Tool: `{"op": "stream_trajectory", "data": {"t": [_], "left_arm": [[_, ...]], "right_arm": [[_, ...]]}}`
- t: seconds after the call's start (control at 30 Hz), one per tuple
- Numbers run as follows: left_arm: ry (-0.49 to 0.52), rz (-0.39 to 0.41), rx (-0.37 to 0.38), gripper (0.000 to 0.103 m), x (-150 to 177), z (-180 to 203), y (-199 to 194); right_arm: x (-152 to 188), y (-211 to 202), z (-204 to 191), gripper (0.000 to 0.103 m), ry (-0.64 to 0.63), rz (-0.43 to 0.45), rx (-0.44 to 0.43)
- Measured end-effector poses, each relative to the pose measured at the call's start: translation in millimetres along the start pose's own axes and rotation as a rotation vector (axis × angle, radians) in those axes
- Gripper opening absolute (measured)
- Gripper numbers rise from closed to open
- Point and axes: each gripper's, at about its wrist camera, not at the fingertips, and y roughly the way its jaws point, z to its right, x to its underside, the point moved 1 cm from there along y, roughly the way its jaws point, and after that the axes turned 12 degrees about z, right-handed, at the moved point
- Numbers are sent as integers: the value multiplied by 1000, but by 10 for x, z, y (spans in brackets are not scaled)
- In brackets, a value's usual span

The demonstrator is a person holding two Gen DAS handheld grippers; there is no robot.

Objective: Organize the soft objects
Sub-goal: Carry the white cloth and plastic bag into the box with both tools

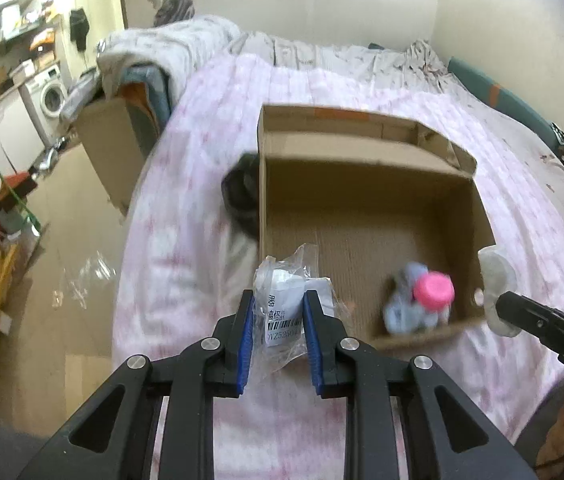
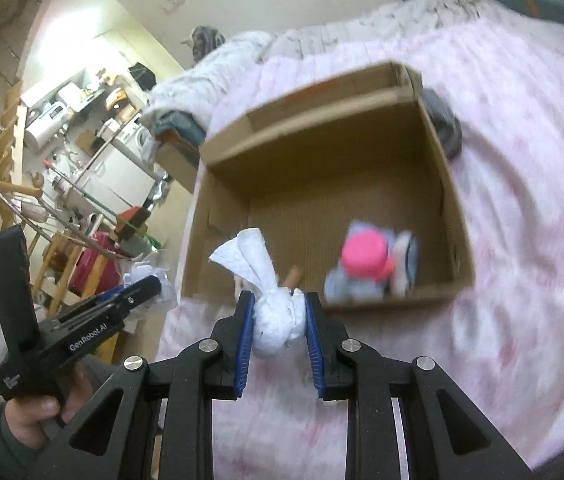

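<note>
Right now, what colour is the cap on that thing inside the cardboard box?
Bright pink. The cap shows best in the right wrist view, low in the cardboard box.

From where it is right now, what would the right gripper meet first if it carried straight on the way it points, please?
Probably the near wall of the cardboard box, just ahead of the right gripper and the knotted white cloth bundle it grips. Blur hides whether it would clear the rim.
</note>
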Motion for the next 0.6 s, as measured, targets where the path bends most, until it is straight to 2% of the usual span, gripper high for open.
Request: {"op": "stream_trajectory", "data": {"t": [0.17, 0.23, 0.47, 0.6], "left_arm": [[-5, 36, 6, 21, -213, 36, 220], [-25, 26, 13, 21, -233, 36, 343], [-18, -5, 8, 21, 5, 58, 652], [-10, -10, 43, 21, 59, 91, 683]], "right_arm": [[-278, 214, 55, 26, -39, 27, 24], [-343, 353, 43, 26, -60, 26, 40], [-194, 622, 276, 26, -14, -21, 67], [-156, 642, 332, 27, 19, -23, 71]]}}
